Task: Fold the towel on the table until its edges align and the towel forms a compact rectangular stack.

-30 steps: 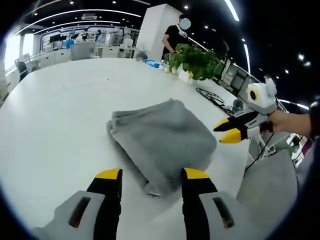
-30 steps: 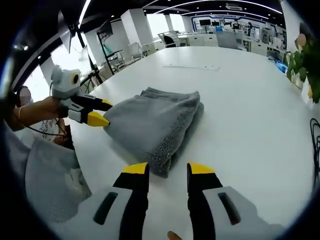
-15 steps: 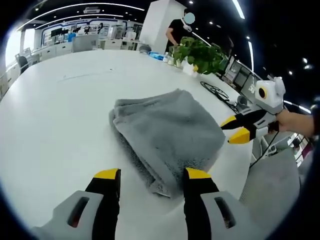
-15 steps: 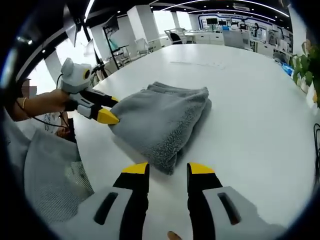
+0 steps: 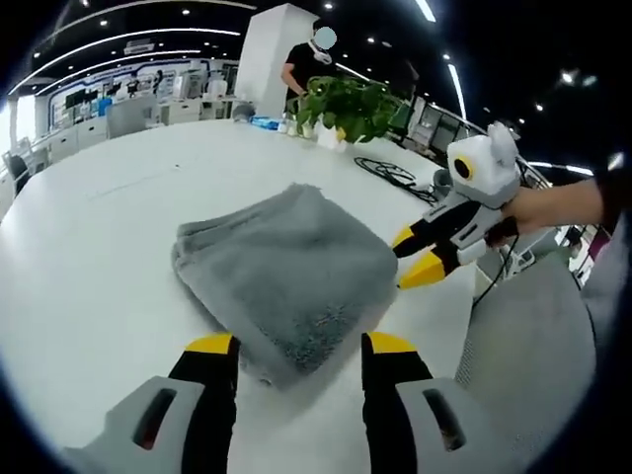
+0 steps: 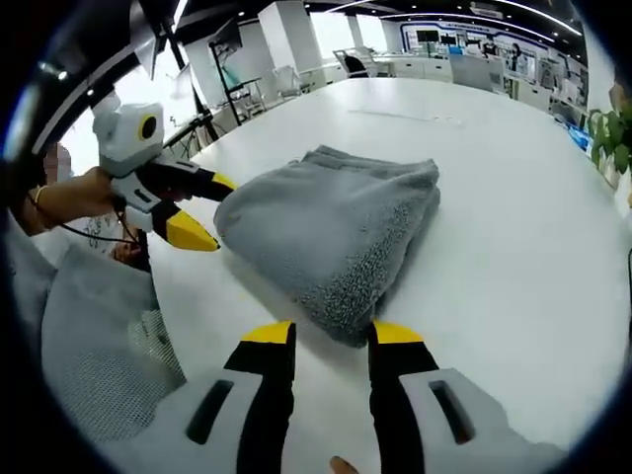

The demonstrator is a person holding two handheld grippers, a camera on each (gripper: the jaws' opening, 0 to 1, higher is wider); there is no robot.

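Note:
A grey towel [image 5: 281, 267] lies folded into a thick rectangular stack on the white table [image 5: 89, 247]. My left gripper [image 5: 301, 346] is open, and the towel's near corner reaches in between its yellow-tipped jaws. My right gripper [image 5: 410, 259] comes in from the right, held by a hand, open, its tips just off the towel's right edge. In the right gripper view the towel [image 6: 336, 222] has its near end between the open jaws of my right gripper [image 6: 332, 336]. There my left gripper [image 6: 212, 212] is open beside the towel's left corner.
A potted plant [image 5: 341, 104] and a black cable [image 5: 390, 176] sit at the table's far side, with a person [image 5: 301, 64] standing behind. A grey mesh chair [image 6: 99, 346] stands off the table's edge by the person's arm.
Both grippers have moved in closer to the towel, so its near corners now reach between their jaws. The towel has kept its shape and place.

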